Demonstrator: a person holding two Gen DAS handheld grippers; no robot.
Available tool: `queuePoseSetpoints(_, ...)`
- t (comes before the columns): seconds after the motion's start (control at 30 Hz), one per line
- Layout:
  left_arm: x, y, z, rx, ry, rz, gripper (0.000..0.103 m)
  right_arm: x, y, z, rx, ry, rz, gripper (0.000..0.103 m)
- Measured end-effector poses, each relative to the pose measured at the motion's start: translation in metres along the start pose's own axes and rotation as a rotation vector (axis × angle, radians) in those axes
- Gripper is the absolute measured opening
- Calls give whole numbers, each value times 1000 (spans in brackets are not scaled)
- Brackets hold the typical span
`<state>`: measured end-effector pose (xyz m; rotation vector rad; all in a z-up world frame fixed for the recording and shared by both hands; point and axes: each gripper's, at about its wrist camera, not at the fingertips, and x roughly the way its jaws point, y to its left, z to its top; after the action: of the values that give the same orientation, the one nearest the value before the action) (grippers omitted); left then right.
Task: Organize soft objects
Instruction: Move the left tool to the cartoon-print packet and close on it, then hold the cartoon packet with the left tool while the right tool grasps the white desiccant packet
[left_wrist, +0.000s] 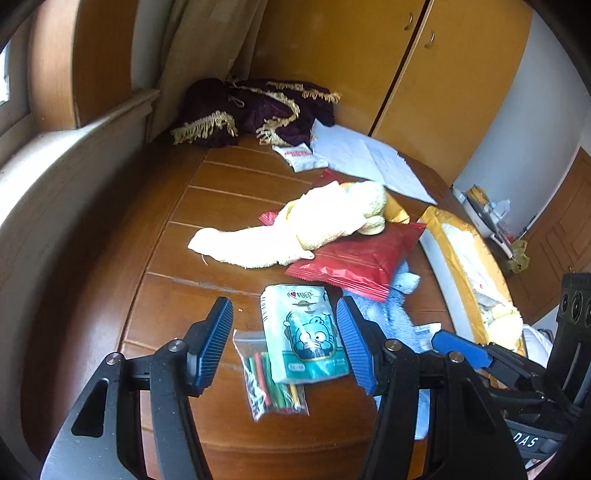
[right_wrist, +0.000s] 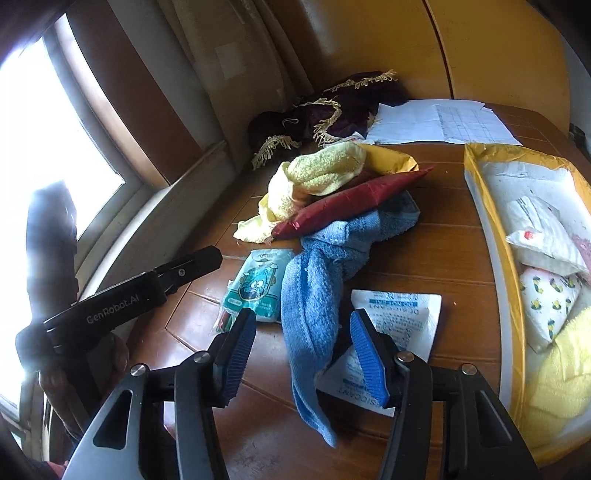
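Observation:
My left gripper (left_wrist: 284, 341) is open, its fingers on either side of a teal cartoon tissue pack (left_wrist: 303, 332) lying on the wooden table (left_wrist: 177, 258). My right gripper (right_wrist: 303, 354) is open around a blue towel (right_wrist: 314, 295) that trails across the table. A pale yellow towel (left_wrist: 288, 229) lies over a red snack bag (left_wrist: 362, 258). Both show in the right wrist view, the yellow towel (right_wrist: 317, 173) above the red bag (right_wrist: 351, 203). A yellow-lined box (right_wrist: 491, 236) at the right holds a yellow towel (right_wrist: 557, 380) and a lemon-print pillow (right_wrist: 546, 302).
A zip bag of coloured sticks (left_wrist: 273, 387) lies under the tissue pack. A white desiccant packet (right_wrist: 399, 317) lies under my right fingers. A dark purple fringed cloth (left_wrist: 255, 107) and white papers (left_wrist: 362, 155) lie at the back. A wardrobe (left_wrist: 424, 74) stands behind.

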<state>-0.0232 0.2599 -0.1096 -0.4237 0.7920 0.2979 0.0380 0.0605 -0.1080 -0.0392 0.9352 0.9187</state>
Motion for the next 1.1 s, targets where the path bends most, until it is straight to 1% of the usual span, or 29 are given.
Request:
queuePoseSetpoints(0.13, 28, -5, 2, 37, 40, 22, 57, 26, -6, 12, 17, 46, 9, 55)
queuePoseSetpoints(0.2, 42, -6, 3, 48, 73, 33, 57, 37, -7, 13, 11, 70, 11, 55)
queuePoseSetpoints(0.33, 57, -2, 6, 33, 112, -5, 56, 50, -13, 17, 35, 92, 14, 54)
queuePoseSetpoints(0.4, 61, -6, 9, 52, 120, 7, 55, 52, -19, 21, 68, 94, 36, 54)
queuePoseSetpoints(0.43, 63, -9, 11, 66, 125, 20, 48, 52, -22, 23, 86, 95, 42, 53)
queuePoseSetpoints(0.47, 65, -13, 12, 89, 130, 29, 44, 50, -24, 25, 100, 92, 47, 53)
queuePoseSetpoints(0.5, 67, -17, 12, 109, 128, 34, 43, 47, -25, 26, 111, 84, 51, 54)
queuePoseSetpoints(0.57, 67, -19, 14, 119, 115, 45, 37, 35, -24, 22, 119, 59, 42, 54)
queuePoseSetpoints(0.6, 65, -19, 14, 115, 106, 51, 30, 27, -24, 18, 122, 41, 35, 54)
queuePoseSetpoints(0.63, 62, -17, 15, 107, 92, 63, 16, 18, -24, 14, 134, 19, 29, 54)
queuePoseSetpoints(0.67, 58, -16, 15, 98, 86, 69, 16, 8, -25, 9, 144, -4, 24, 54)
queuePoseSetpoints(0.73, 48, -12, 14, 74, 74, 47, 16, -8, -27, 2, 142, -30, -6, 54)
queuePoseSetpoints(0.8, 41, -10, 8, 59, 49, 71, 16, -12, -26, -1, 121, -29, -56, 55)
queuePoseSetpoints(0.87, 37, -7, -1, 24, 41, 65, 15, -6, -25, -3, 85, -3, -112, 55)
queuePoseSetpoints(0.97, 36, -5, -9, -27, 64, 27, 16, 5, -27, -10, 62, 50, -156, 52)
queuePoseSetpoints(1.0, 37, -5, -11, -41, 68, 17, 21, 9, -27, -13, 47, 58, -188, 52)
queuePoseSetpoints(1.03, 39, -7, -12, -41, 79, 18, 29, 9, -28, -17, 36, 65, -206, 52)
queuePoseSetpoints(1.07, 41, -9, -11, -32, 84, 24, 34, 13, -32, -18, 36, 79, -210, 53)
queuePoseSetpoints(1.1, 43, -11, -10, -22, 81, 30, 42, 15, -34, -17, 44, 78, -206, 54)
